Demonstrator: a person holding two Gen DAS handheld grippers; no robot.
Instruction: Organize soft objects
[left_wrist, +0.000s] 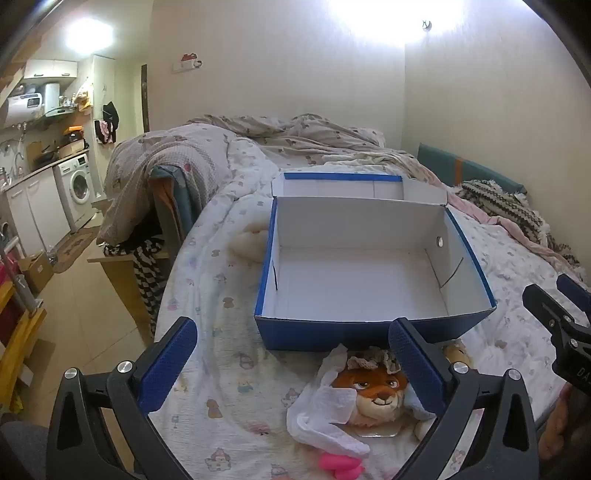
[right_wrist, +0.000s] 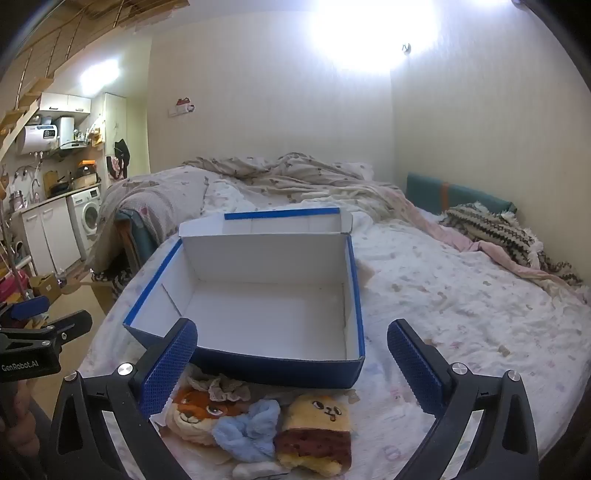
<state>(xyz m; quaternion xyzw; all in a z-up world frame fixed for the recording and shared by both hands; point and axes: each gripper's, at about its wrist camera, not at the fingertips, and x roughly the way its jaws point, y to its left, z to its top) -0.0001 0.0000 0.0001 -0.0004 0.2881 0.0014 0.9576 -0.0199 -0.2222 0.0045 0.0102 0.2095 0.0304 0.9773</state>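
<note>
- Left gripper (left_wrist: 293, 362) and right gripper (right_wrist: 291, 363) both spread wide, holding nothing.
- Toys huddle against the box (right_wrist: 280, 365); grabbing the fox (right_wrist: 195, 413) might drag its neighbours.

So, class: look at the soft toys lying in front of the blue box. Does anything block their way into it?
Nothing visible does. The blue box lies open and empty, lid folded back, just behind the fox plush, blue scrunchie and yellow plush. Only its low front wall has to be cleared.
</note>
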